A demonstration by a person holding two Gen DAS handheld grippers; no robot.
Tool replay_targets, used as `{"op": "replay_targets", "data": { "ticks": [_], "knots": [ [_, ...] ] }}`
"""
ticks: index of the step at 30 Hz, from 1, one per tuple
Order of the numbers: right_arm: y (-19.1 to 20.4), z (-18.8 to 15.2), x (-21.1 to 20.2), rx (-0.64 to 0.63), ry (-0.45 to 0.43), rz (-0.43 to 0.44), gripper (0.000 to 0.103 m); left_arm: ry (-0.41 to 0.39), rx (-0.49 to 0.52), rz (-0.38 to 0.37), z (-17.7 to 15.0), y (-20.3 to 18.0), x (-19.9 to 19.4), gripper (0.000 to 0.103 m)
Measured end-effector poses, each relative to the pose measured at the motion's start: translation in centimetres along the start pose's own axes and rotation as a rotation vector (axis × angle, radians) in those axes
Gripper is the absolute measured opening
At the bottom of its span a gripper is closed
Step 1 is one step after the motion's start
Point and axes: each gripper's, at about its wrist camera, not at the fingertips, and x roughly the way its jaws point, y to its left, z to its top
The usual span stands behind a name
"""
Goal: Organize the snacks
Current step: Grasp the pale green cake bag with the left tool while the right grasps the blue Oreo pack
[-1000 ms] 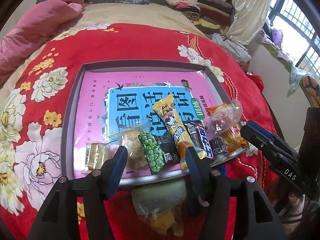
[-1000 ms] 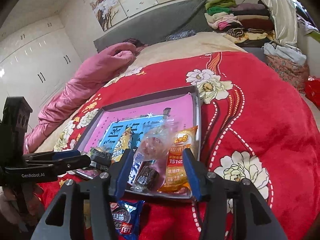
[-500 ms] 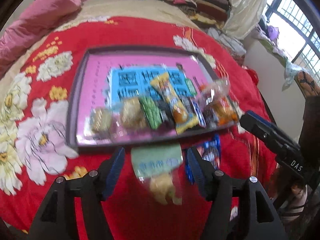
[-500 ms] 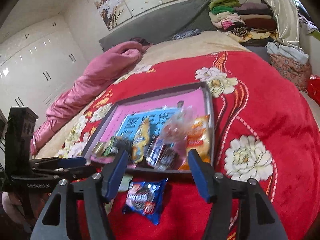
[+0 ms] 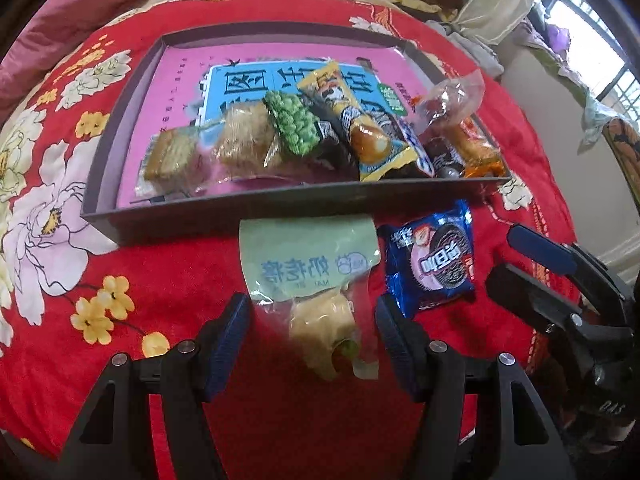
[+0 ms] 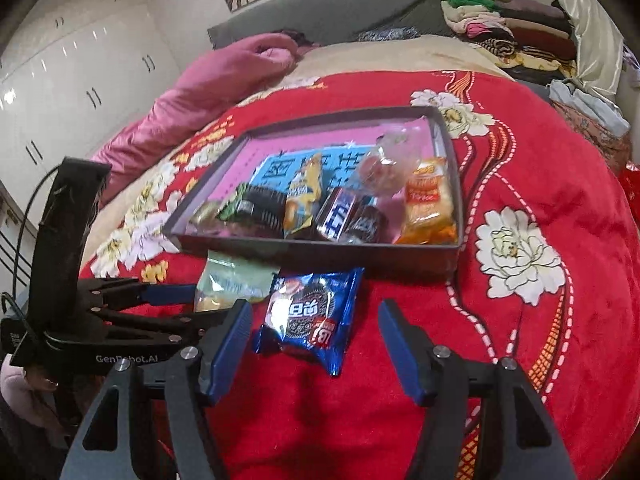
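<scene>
Snack tray [image 5: 224,208] on bed, two packets outside it
Left claw [image 5: 312,332] open around green packet [image 5: 308,256]; right claw [image 6: 316,336], jaws just opening, open around blue biscuit packet [image 6: 312,312]; wardrobe [image 6: 72,80] in right view only.

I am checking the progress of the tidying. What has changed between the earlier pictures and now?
Both grippers drew back from the tray to the two packets lying on the red blanket before it. The left gripper now straddles the green packet, untouched; the right gripper, whose jaws have just been opening, frames the blue cookie packet. Nothing was taken hold of. The snacks in the tray stayed as they were.
</scene>
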Motion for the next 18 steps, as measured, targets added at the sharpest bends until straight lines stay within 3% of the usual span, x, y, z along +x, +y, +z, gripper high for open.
{"op": "replay_targets", "data": {
  "ticks": [7, 9, 11, 18],
  "knots": [
    [0.1, -0.4, 2.6, 0.011, 0.054, 0.004, 0.066, -0.009, 0.008, -0.005, -0.4, 0.1, 0.7, 0.066],
    [0.3, -0.5, 3.2, 0.003, 0.062, -0.007, 0.066, -0.010, 0.009, -0.002, -0.4, 0.4, 0.8, 0.058],
    [0.5, -0.5, 3.5, -0.004, 0.063, -0.015, 0.066, -0.014, 0.012, 0.014, -0.4, 1.1, 0.8, 0.044],
    [1.9, -0.6, 5.1, -0.072, 0.051, -0.066, 0.065, -0.026, -0.033, -0.042, -0.3, 2.8, 0.5, 0.035]
  ]
}}
